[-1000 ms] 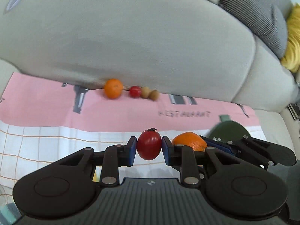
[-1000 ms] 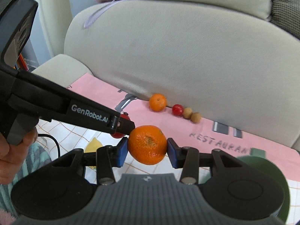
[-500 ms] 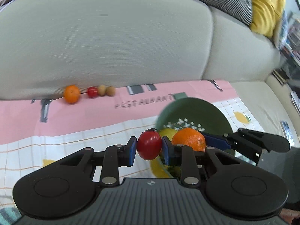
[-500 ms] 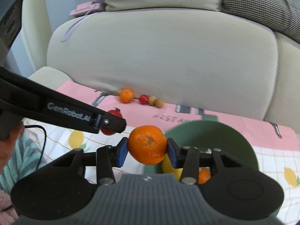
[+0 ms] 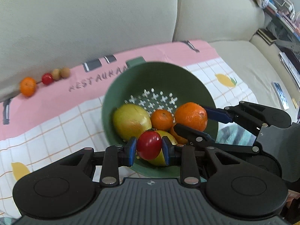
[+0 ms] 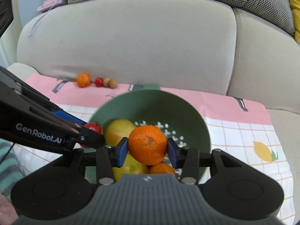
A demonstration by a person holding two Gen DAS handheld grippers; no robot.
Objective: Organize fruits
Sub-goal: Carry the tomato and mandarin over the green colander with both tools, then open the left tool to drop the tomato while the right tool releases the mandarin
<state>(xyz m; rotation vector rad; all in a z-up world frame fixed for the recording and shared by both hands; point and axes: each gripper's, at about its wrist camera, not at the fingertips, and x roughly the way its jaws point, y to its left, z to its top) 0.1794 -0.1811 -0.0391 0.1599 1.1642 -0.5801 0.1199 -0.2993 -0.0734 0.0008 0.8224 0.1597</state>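
Note:
My left gripper (image 5: 149,148) is shut on a red tomato (image 5: 149,144) and holds it over the near rim of a green colander bowl (image 5: 120,86). My right gripper (image 6: 147,145) is shut on an orange mandarin (image 6: 147,144) and holds it above the same bowl (image 6: 150,101). In the left wrist view the right gripper (image 5: 191,119) and its mandarin (image 5: 191,116) hang over the bowl's right side. Inside the bowl lie two yellow-green mangoes (image 5: 131,120) and a small mandarin (image 5: 161,119).
The bowl stands on a pink and checked cloth (image 5: 46,123) spread on a beige sofa (image 6: 131,37). Against the sofa back lie a mandarin (image 5: 27,86), a small tomato (image 5: 46,78) and two brown round fruits (image 5: 61,73). Cushions (image 6: 243,1) sit on top.
Both grippers have moved right and forward with their fruits, from beside the bowl to above it. The bowl's inside has come into full view. Neither gripper has let go.

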